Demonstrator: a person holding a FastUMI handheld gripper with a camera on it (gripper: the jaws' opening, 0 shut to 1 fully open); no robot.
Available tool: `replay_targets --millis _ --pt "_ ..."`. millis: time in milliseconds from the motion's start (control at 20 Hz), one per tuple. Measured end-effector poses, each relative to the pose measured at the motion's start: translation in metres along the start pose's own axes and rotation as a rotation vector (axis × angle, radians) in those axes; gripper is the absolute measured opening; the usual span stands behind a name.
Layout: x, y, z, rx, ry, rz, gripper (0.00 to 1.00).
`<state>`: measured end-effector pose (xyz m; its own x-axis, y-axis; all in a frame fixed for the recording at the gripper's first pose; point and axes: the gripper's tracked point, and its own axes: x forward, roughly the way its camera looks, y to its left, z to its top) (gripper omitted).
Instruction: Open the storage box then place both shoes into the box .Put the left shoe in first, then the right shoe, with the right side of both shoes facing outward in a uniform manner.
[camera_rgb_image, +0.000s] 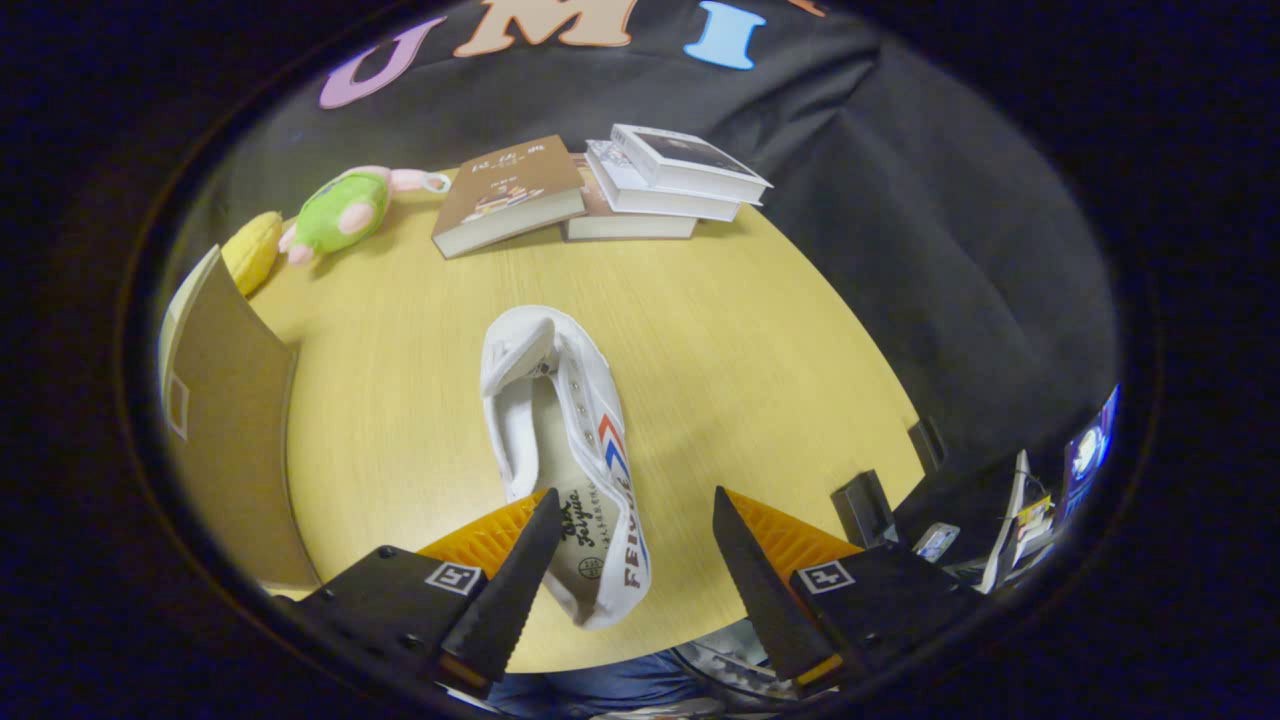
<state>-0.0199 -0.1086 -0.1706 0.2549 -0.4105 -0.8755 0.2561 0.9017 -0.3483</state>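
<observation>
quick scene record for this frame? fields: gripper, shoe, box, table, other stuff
gripper: gripper open, nothing held
shoe: white shoe lying on the table, heel end between the fingers, toe pointing away
box: cardboard flap beyond the left finger; inside hidden
table: round wooden table
other: books at the far edge; green plush toy and yellow plush near the box

The tool (635, 545), low in the frame, has two wedge-shaped ribbed fingers (510, 590) on dark blocky mounts, each mount bearing a small square white marker. Blue cloth, perhaps trousers, shows beneath.
</observation>
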Motion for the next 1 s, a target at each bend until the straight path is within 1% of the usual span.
replay_targets --millis 100,250,500,550,800,950,1000 --pt "0.011 -0.001 0.001 -0.041 0.026 -0.010 0.98" --pt "0.021 -0.004 0.011 -0.047 0.035 -0.004 0.98" --pt "0.046 -0.004 0.028 -0.070 0.040 0.025 0.96" --pt "0.051 -0.003 0.029 -0.082 0.054 0.043 0.95" --pt "0.058 0.000 0.041 -0.074 0.032 0.079 0.96" --pt "0.061 0.007 0.044 -0.081 0.025 0.094 0.90" --pt "0.062 0.013 0.043 -0.091 0.029 0.105 0.80"
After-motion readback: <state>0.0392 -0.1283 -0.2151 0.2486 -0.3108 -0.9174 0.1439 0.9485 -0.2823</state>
